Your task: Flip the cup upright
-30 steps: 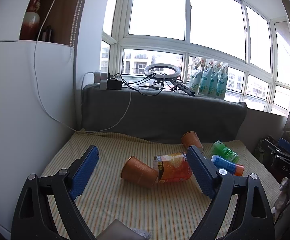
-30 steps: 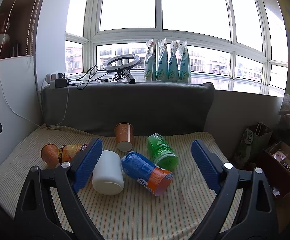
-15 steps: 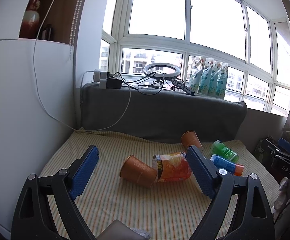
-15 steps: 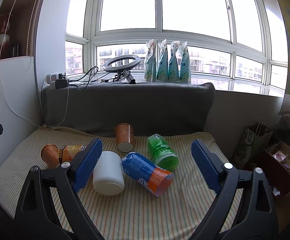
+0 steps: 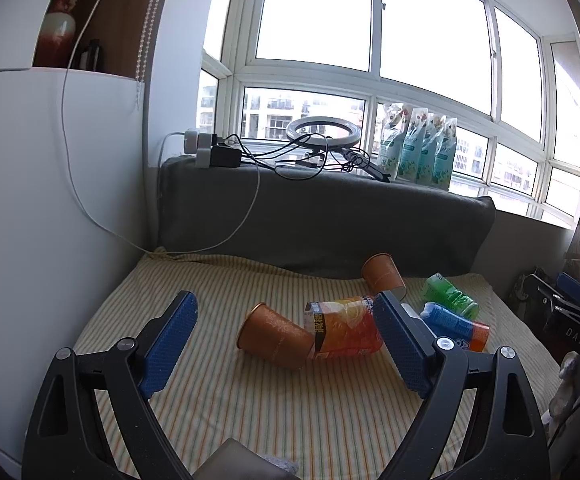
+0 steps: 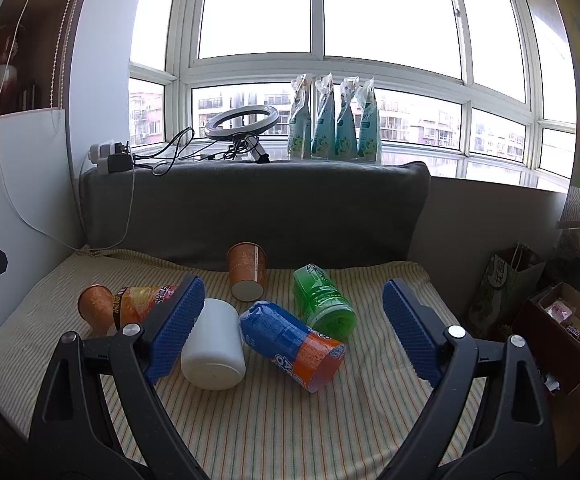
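Several cups lie on their sides on the striped mattress. A copper cup lies tucked into an orange printed cup; both show in the right wrist view as the copper cup and the orange cup. A second copper cup lies near the grey cushion. A white cup, a blue-orange cup and a green cup lie in the middle. My left gripper is open and empty, short of the copper cup. My right gripper is open and empty, above the blue-orange cup.
A grey cushion backs the mattress under the window sill, which holds a ring light, chargers with cables and several pouches. A white wall panel stands at the left. Bags and a box sit at the right.
The left gripper has drifted slightly, so the copper and orange cups sit a little lower left between its fingers. The right view is almost unchanged.
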Demonstrator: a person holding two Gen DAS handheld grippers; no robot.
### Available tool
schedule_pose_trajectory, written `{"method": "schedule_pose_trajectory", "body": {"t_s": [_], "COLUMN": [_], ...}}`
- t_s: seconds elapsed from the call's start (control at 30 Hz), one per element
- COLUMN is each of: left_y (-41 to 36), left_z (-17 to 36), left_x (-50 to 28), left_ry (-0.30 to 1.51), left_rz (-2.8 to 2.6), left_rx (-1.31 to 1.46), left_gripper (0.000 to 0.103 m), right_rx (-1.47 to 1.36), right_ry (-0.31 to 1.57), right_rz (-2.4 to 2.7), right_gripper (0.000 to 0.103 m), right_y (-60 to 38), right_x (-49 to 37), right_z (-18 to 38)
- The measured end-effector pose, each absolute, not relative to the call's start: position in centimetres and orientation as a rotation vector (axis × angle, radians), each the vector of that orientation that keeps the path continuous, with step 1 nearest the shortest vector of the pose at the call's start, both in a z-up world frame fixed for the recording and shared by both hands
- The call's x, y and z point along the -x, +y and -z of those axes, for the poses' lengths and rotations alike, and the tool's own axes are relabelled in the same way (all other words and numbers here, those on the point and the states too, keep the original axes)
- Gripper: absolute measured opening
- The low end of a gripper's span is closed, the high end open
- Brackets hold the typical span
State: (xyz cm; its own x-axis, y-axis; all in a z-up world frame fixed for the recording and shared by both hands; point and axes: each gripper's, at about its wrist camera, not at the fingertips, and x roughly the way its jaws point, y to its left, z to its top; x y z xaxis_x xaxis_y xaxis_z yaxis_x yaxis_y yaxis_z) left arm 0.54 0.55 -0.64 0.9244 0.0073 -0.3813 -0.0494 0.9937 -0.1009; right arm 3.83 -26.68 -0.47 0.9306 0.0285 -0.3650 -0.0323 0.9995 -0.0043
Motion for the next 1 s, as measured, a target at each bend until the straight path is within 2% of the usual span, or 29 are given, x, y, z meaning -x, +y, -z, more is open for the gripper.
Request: {"method": "schedule_pose_trajectory", "body": {"t_s": [0.5,1.0], "left_y": [0.3,0.1], "left_z": [3.0,5.5], "left_x": [-2.9,-5.3], "left_ry": [0.5,0.621], "left_rz": [0.026,0.048], "left_rx": [0.144,0.153], "left_gripper": [0.09,0.09], "right_rx": [-0.01,-0.008], "right_ry": [0.482,0.709], "right_rz": [-0.059,-0.137], "right_gripper": [0.093,0.093], "right_y": [-29.2,-31.1], "right_x": [-7.6,-16.8], "right_z": [2.7,5.9]}}
